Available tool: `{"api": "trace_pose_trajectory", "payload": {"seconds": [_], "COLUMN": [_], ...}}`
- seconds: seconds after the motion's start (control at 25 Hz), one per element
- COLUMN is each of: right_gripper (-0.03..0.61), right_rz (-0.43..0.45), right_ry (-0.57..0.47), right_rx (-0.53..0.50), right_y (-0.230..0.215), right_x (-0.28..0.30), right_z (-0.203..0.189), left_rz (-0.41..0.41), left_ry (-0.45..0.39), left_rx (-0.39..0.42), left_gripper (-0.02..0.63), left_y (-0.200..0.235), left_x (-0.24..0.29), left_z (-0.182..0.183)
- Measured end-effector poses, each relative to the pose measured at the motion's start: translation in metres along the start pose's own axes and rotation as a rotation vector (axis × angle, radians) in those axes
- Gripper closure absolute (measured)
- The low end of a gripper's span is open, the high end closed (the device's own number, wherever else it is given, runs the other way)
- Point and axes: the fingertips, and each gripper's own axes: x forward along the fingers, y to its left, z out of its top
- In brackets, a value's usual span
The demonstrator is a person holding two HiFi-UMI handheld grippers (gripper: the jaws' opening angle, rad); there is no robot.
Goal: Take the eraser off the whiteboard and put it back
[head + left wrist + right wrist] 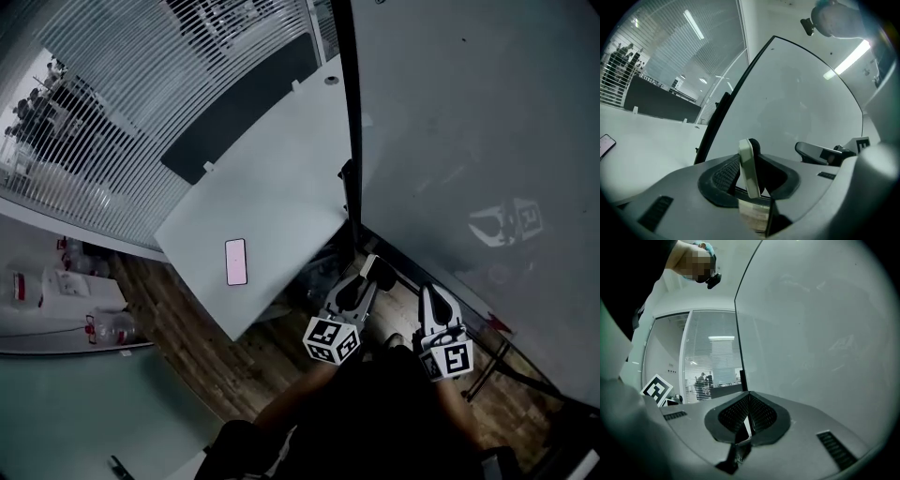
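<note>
While facing the whiteboard (469, 141), gripping the eraser (749, 166) on its edge between the partly spread jaws of the left tongs (377, 277), near the board's dark frame. Closed tight on nothing with the right tongs (749, 401), just beside the left pair, board ahead.

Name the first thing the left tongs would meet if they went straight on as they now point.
Most likely the whiteboard: the left tongs, shut on the eraser, face its surface, though depth is unclear.
</note>
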Motion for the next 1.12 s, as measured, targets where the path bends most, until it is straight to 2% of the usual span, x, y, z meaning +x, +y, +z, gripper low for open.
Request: {"api": "trace_pose_trajectory", "payload": {"seconds": [0.16, 0.4, 0.84, 1.12], "right_gripper": [0.563, 0.563, 0.563, 0.563], "right_rz": [0.007, 0.027, 0.037, 0.051], "right_ry": [-0.006, 0.001, 0.032, 0.057], "right_rx": [-0.005, 0.001, 0.043, 0.049], "right_y": [0.004, 0.006, 0.001, 0.002], "right_x": [0.003, 0.000, -0.001, 0.000], "right_z": [-0.008, -0.006, -0.019, -0.026], "left_rz": [-0.023, -0.005, 0.006, 0.014], "left_ry": [0.008, 0.016, 0.016, 0.030], "left_rx": [-0.011, -0.054, -0.221, -0.263], "left_gripper": [0.491, 0.492, 0.492, 0.491], "left_y": [0.008, 0.009, 0.029, 0.040], "left_x": [0.006, 0.006, 0.030, 0.041], "left_z": [-0.001, -0.010, -0.044, -0.060]}}
